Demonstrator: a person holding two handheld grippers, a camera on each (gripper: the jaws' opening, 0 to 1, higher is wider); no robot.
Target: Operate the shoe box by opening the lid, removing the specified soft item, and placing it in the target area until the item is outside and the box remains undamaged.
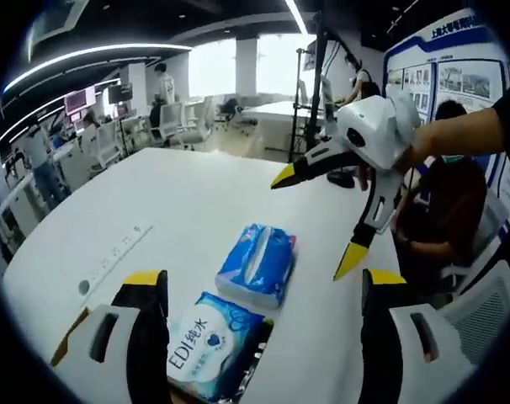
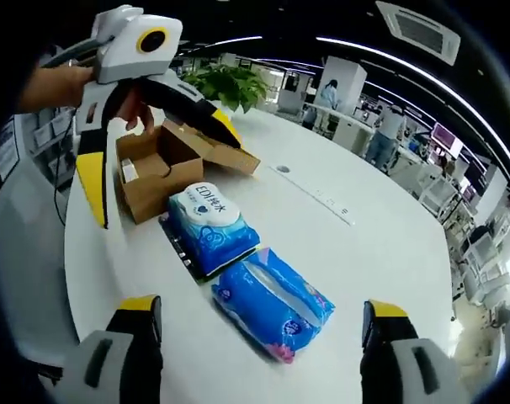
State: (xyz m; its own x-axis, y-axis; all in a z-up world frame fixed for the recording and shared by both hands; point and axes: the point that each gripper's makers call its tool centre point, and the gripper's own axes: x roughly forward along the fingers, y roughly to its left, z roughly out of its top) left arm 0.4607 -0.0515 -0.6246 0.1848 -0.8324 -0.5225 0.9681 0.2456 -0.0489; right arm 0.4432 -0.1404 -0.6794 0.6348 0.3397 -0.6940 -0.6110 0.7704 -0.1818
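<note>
- One long white table, carrying everything; far end lost in the office behind.
- One brown cardboard shoe box in the right gripper view, lid flaps folded open, standing at the table's near-left edge; inside partly hidden by the left gripper crossing in front.
- Two soft packs of tissues, both out of the box and lying flat on the table.
- Blue pack lying alone on bare table, just beside the other; seen again in the left gripper view.
- White-and-blue pack with printed lettering, resting on a dark flat tray; tray mostly covered. Pack cut off by the lower edge in the left gripper view.
- Two grippers, each with yellow-tipped jaws spread wide apart, gripping nothing.
- Right gripper hovering above the table past the blue pack, held by a hand.
- Several people in the background, too small to make out.
</note>
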